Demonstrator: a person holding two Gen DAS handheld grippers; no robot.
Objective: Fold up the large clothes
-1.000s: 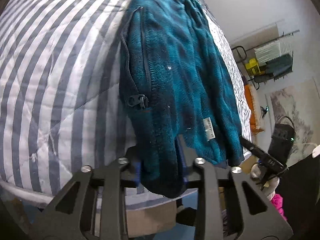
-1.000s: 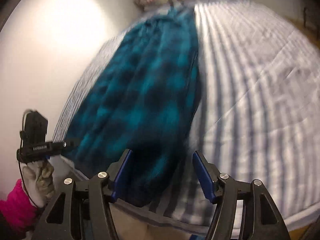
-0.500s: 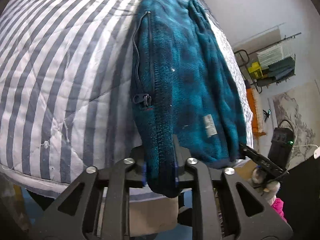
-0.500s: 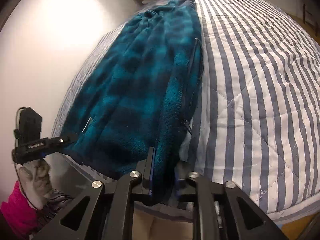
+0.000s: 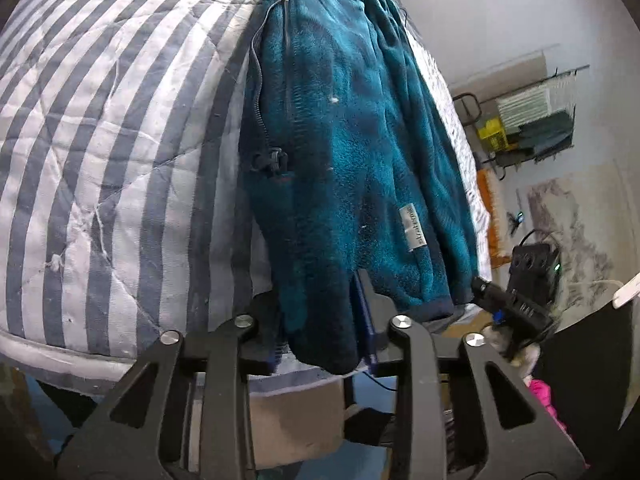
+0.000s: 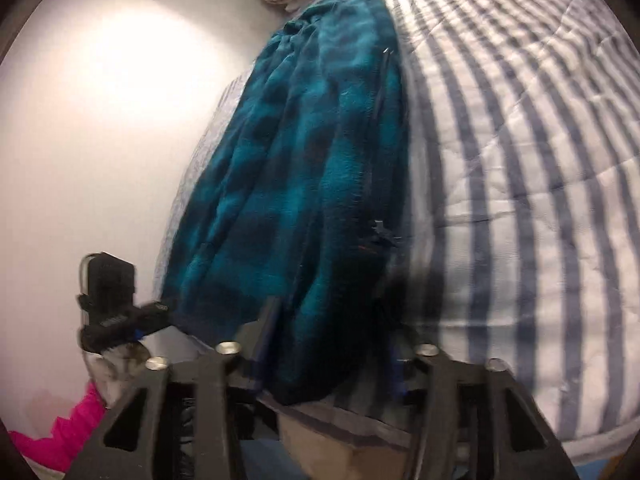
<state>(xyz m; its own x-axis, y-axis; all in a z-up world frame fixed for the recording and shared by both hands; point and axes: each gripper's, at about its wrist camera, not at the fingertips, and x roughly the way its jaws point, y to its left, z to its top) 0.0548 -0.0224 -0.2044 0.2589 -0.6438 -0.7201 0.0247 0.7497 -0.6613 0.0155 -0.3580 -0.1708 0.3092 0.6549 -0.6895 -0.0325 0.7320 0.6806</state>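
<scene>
Since the half-second mark, right gripper (image 6: 326,344) jaws are parting around plush teal fleece jacket (image 5: 352,152); left gripper (image 5: 320,320), closing, clamps its thick hem over the striped quilt (image 5: 100,120).

Striped quilt (image 5: 100,140) on bed, white wall (image 6: 100,120).
</scene>
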